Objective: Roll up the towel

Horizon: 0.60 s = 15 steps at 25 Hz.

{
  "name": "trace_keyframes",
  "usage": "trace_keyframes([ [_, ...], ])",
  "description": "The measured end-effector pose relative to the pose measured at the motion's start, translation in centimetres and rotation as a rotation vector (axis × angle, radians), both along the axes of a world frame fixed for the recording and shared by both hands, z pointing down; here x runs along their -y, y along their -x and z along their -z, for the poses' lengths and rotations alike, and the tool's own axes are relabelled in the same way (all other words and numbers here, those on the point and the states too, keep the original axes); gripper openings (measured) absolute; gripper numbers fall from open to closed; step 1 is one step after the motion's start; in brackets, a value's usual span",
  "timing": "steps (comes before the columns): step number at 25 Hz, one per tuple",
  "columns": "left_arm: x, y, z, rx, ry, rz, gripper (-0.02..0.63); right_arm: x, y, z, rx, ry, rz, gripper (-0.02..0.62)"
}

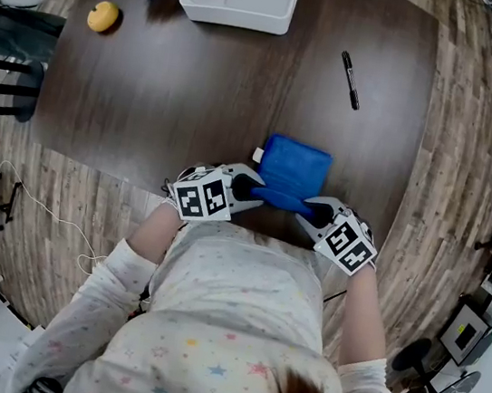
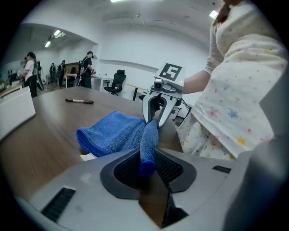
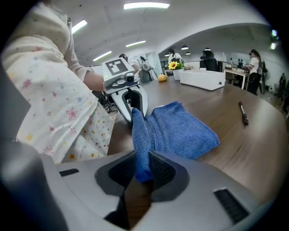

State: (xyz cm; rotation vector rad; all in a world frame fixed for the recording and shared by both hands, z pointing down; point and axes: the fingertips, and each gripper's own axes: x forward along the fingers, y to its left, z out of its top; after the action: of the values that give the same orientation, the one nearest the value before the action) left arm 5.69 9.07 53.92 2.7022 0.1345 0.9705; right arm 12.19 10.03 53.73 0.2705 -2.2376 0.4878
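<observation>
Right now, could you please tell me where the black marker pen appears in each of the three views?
Head view: marker pen upper right on the table, beyond the blue towel.
Left gripper view: pen left of centre, beyond the towel.
Right gripper view: pen far right, past the towel.
Shared landmark: the blue towel.

The right claw (image 3: pixel 142 168) pinches one end of a blue towel (image 3: pixel 183 128); the left claw (image 3: pixel 132 109) grips the other, over a brown table (image 3: pixel 253 149).
</observation>
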Motion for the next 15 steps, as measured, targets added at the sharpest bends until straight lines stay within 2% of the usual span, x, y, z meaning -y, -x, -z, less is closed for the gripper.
trace_keyframes([
  [3, 0.3, 0.2, 0.8, 0.000, -0.117, -0.002, 0.135, 0.2, -0.2, -0.2, 0.013, 0.072, -0.038, 0.081],
  [5, 0.8, 0.3, 2.0, -0.031, -0.171, 0.005, 0.152, 0.5, -0.2, -0.4, 0.022, 0.133, -0.067, 0.080],
  [8, 0.8, 0.0, 4.2, -0.111, -0.191, -0.006, 0.152, 1.0, -0.4, -0.4, 0.059, 0.223, -0.122, 0.077],
  [10, 0.0, -0.5, 4.5, -0.131, -0.174, -0.046, 0.152, 1.2, -0.5, -0.4, 0.085, 0.266, -0.157, 0.075],
  [12, -0.9, -0.9, 3.3, -0.092, -0.168, -0.094, 0.150, 1.4, -0.6, -0.4, 0.106, 0.296, -0.187, 0.075],
  [15, -1.2, -1.1, 0.4, 0.007, -0.226, -0.124, 0.174, 1.5, -0.6, -0.3, 0.121, 0.319, -0.207, 0.075],
])
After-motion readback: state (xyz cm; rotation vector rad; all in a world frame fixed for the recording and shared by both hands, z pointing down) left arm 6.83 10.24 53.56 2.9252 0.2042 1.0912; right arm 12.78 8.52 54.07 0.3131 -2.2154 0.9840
